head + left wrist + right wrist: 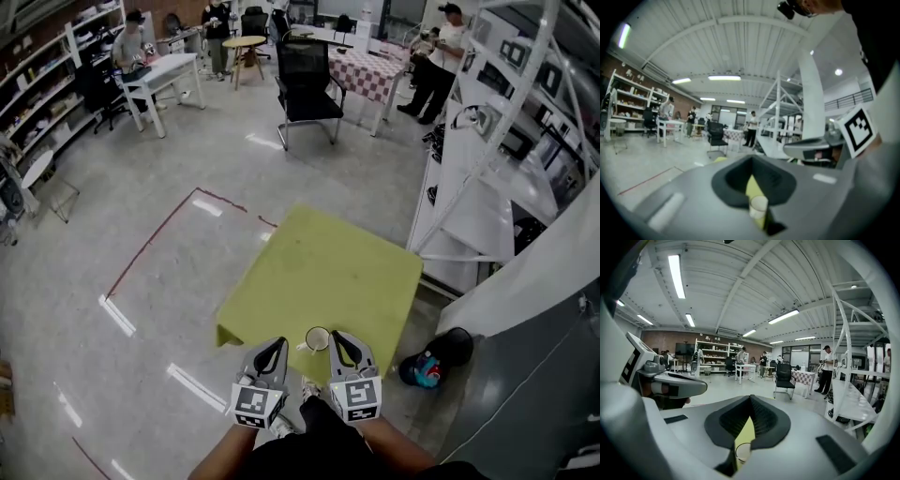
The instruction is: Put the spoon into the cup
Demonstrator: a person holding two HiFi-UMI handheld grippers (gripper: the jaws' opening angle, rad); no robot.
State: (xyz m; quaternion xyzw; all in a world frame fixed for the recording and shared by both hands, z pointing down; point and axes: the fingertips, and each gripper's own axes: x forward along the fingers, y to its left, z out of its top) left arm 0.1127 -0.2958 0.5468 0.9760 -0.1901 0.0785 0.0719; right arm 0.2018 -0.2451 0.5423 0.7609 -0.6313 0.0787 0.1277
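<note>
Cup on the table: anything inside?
Head view: cup pale inside, no handle above its rim. Bottom too small to read; both gripper views show only part of it.

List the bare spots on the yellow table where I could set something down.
Nearly the whole table is bare: everything from the cup out to the far edge, and along both side edges. It is crowded only at the near edge, where the head view shows the cup between the left hand-held gripper and the right hand-held gripper.

Bright, even light falls from ceiling tubes (675,275), with glare streaks on the floor (178,300). Both gripper views bend toward dark edges; the left is blurred.
</note>
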